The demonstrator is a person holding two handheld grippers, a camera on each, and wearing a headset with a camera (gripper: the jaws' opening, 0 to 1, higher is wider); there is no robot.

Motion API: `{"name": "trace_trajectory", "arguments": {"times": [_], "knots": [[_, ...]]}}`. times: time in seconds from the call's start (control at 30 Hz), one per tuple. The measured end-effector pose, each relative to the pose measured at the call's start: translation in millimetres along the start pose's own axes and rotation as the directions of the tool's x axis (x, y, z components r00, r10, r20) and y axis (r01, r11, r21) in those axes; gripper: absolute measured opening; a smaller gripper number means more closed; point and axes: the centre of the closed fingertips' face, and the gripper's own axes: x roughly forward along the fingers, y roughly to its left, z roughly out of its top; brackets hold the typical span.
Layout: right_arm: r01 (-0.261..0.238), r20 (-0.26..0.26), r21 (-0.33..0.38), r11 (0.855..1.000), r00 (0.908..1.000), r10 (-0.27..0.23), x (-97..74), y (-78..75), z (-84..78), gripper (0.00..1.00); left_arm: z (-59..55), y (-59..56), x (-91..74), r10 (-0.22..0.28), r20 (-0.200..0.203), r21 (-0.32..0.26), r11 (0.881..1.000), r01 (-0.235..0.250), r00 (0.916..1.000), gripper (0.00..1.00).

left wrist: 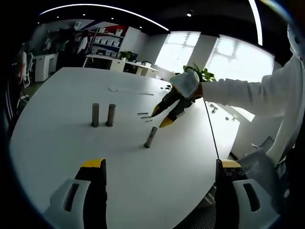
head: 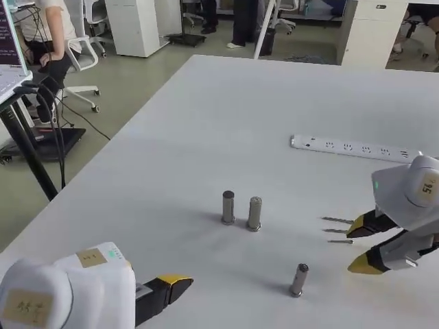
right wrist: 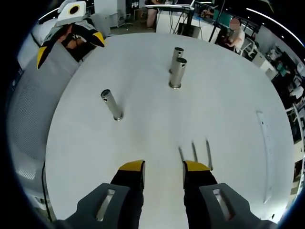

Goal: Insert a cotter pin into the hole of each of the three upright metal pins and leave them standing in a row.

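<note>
Three short metal pins stand on the white table [head: 206, 123]: two close together [head: 228, 207] [head: 254, 213], and a third [head: 298, 279] apart, nearer to me. Three thin cotter pins [head: 336, 230] lie side by side to their right. My right gripper [head: 357, 245] hovers just right of the cotter pins, open, with nothing between its jaws; in the right gripper view the cotter pins [right wrist: 194, 151] lie just ahead of its fingertips [right wrist: 163, 167]. My left gripper [head: 175, 282] is at the near left, open wide and holding nothing [left wrist: 159, 164], well short of the lone pin [left wrist: 150, 137].
A white power strip [head: 350, 147] lies across the far right of the table. The table's left edge drops to the floor, where office chairs, cables and a black stand [head: 41, 130] are. A white sleeve [left wrist: 248, 90] reaches in behind the right gripper.
</note>
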Motion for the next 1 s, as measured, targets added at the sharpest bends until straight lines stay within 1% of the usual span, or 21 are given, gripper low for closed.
{"name": "trace_trajectory", "arguments": {"times": [0.07,0.13,0.2,0.33,0.43,0.53,0.57,0.6,0.67,0.73,0.77,0.8,0.83,0.93,1.0], "knots": [[-0.001,-0.015,0.000,1.000,0.9999,0.001,1.6,-3.0,-1.4,0.24,-1.3,1.1,-0.3,0.003,-0.002,-0.003,1.000,-0.003,1.0000,0.95],[-0.002,-0.019,0.004,1.000,0.9998,0.003,2.7,-5.6,-1.2,0.23,-2.5,1.8,-0.5,0.006,-0.004,-0.008,1.000,-0.006,1.0000,0.94],[-0.005,-0.025,0.009,1.000,0.9997,0.005,3.8,-6.5,-1.0,0.19,-3.2,1.6,-0.5,0.005,-0.005,-0.012,1.000,-0.005,1.0000,0.94],[0.010,-0.035,-0.005,1.000,0.9993,-0.010,6.0,-16.8,-4.3,0.14,-6.1,2.6,-0.3,0.008,-0.015,-0.016,1.000,-0.008,0.9999,0.93],[0.005,-0.039,-0.002,1.000,0.9992,-0.005,8.5,-18.8,-6.2,0.13,-5.7,3.1,0.0,0.010,-0.011,-0.021,1.000,-0.010,0.9999,0.92],[-0.002,-0.054,-0.007,1.000,0.9986,0.002,11.6,-19.4,-10.6,0.10,-5.3,3.0,-0.3,0.011,-0.009,-0.025,1.000,-0.011,0.9999,0.91],[-0.003,-0.055,-0.015,1.000,0.9985,0.002,12.5,-19.5,-11.9,0.09,-5.8,3.9,-0.3,0.016,-0.012,-0.024,1.000,-0.016,0.9998,0.91],[-0.005,-0.029,0.008,1.000,0.9996,0.006,11.6,-20.3,-7.2,0.08,-6.7,4.9,-0.3,0.021,-0.016,-0.020,1.000,-0.021,0.9997,0.91],[0.011,-0.039,-0.002,1.000,0.9992,-0.011,11.4,-23.5,-9.2,0.07,-8.8,5.9,0.1,0.027,-0.028,0.001,1.000,-0.027,0.9993,0.91],[-0.002,-0.043,0.012,1.000,0.9991,0.003,11.7,-23.2,-10.5,0.06,-10.9,5.2,0.6,0.022,-0.038,0.002,1.000,-0.022,0.9990,0.90],[-0.010,-0.034,0.020,1.000,0.9994,0.011,12.2,-21.0,-9.0,0.04,-11.6,5.1,0.9,0.022,-0.040,0.001,1.000,-0.022,0.9989,0.90],[-0.019,-0.040,0.019,1.000,0.9990,0.020,12.2,-18.5,-9.7,0.02,-12.0,5.0,1.3,0.022,-0.041,0.000,1.000,-0.022,0.9989,0.89],[-0.026,-0.035,0.024,0.999,0.9990,0.027,12.2,-16.0,-8.5,0.01,-12.4,5.0,1.7,0.022,-0.042,-0.001,1.000,-0.022,0.9989,0.89],[-0.025,-0.042,0.014,1.000,0.9988,0.026,11.9,-15.2,-7.7,0.00,-13.7,4.4,3.7,0.020,-0.043,-0.005,1.000,-0.020,0.9989,0.89],[-0.026,-0.048,0.022,0.999,0.9985,0.027,12.1,-15.4,-7.3,0.00,-14.6,2.7,4.8,0.013,-0.048,0.005,1.000,-0.012,0.9988,0.88]]}}
